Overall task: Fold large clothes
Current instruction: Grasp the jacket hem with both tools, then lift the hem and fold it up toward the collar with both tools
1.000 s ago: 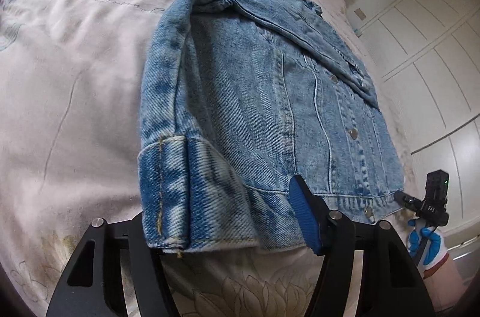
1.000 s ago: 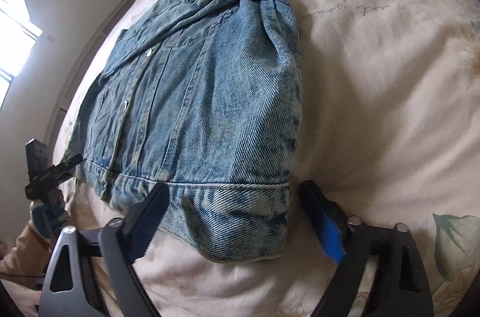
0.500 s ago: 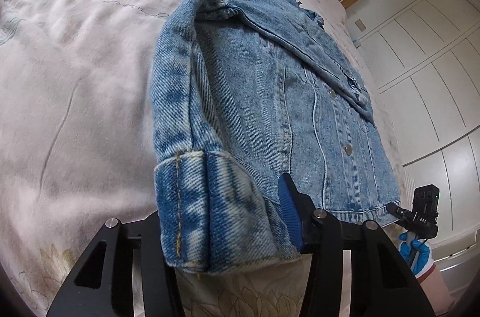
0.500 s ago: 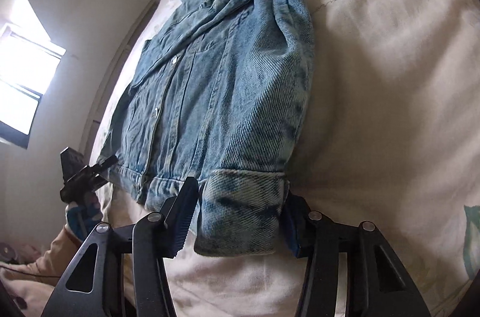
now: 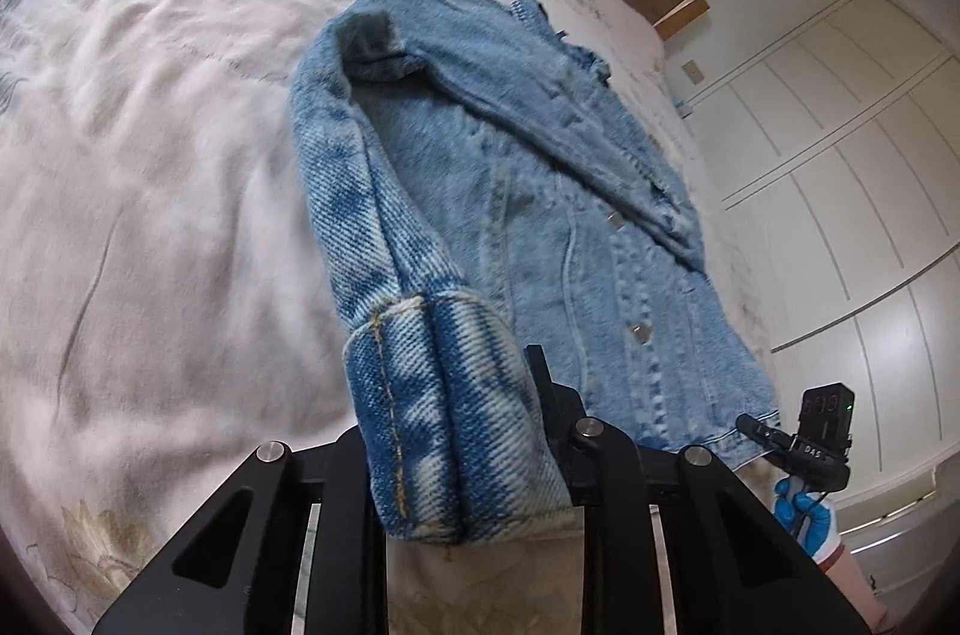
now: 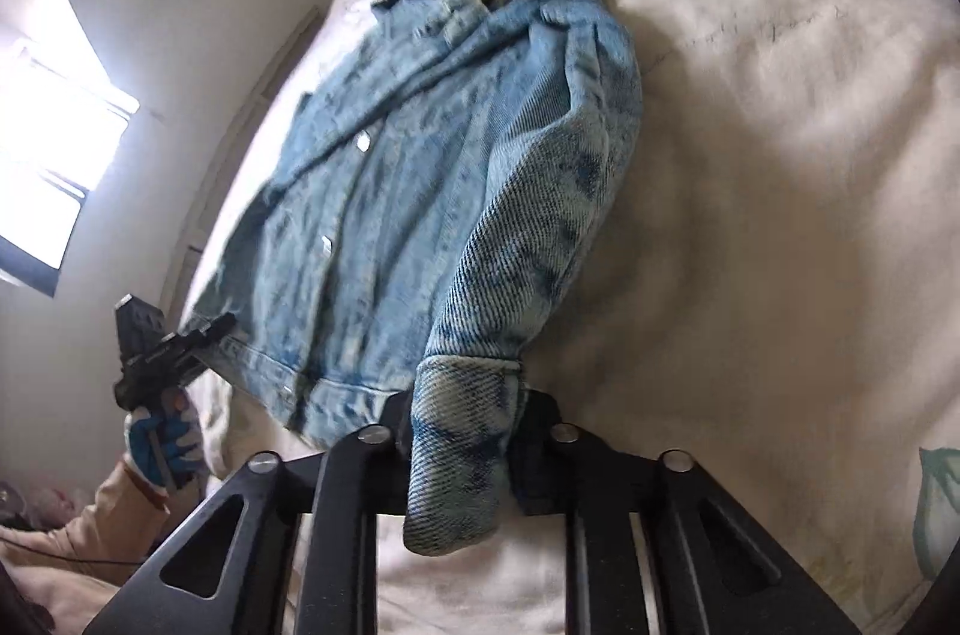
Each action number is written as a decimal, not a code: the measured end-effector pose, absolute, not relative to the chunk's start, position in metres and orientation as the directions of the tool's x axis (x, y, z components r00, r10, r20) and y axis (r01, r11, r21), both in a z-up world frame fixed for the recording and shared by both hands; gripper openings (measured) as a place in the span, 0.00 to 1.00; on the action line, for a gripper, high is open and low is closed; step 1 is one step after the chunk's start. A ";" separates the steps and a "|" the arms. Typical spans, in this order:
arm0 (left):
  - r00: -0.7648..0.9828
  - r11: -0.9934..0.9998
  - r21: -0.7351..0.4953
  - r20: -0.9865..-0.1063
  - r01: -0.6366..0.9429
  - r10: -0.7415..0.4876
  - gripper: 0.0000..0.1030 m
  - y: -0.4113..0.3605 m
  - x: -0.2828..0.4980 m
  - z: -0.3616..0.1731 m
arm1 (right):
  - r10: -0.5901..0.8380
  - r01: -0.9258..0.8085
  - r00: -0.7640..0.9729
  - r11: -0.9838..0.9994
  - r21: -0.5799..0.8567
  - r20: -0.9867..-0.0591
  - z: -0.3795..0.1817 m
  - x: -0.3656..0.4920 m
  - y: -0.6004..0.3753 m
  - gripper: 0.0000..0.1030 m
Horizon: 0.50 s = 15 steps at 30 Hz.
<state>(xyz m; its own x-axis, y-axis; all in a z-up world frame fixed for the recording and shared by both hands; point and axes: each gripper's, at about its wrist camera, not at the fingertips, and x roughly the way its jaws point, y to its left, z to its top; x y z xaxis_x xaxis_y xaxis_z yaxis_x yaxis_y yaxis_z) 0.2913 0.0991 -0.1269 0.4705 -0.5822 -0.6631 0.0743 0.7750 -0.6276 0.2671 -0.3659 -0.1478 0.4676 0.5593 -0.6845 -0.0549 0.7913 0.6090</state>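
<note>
I have a denim jacket (image 5: 540,191) lying button-side up on the bed (image 5: 150,155), collar at the far end by the headboard and hem at the near edge. The left gripper (image 5: 456,461) has its jaws clamped on the left cuff (image 5: 444,413), and the right gripper (image 6: 465,431) has its jaws closed on the right cuff (image 6: 465,425); both cuffs are raised off the bedding, the sleeves running back to the shoulders. I judge this cloth heavy and fairly stiff: the sleeves hold a rounded tube shape rather than collapsing, and the doubled cuff bands bunch thickly between the jaws. That thickness makes the cuff a sound place to hold, since the stitched band should not slip out easily. The weight will drag on the shoulders as I carry the sleeves, so the body could shift on the soft, wrinkled bedding. Denim should keep a crease where I lay it, though bulky seams may resist lying flat.
</note>
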 end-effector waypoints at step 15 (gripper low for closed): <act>0.613 0.680 -0.715 -0.466 0.164 -0.638 0.19 0.101 0.345 -0.042 | 0.600 -0.185 0.654 0.717 0.672 -0.461 -0.053 0.312 -0.370 0.12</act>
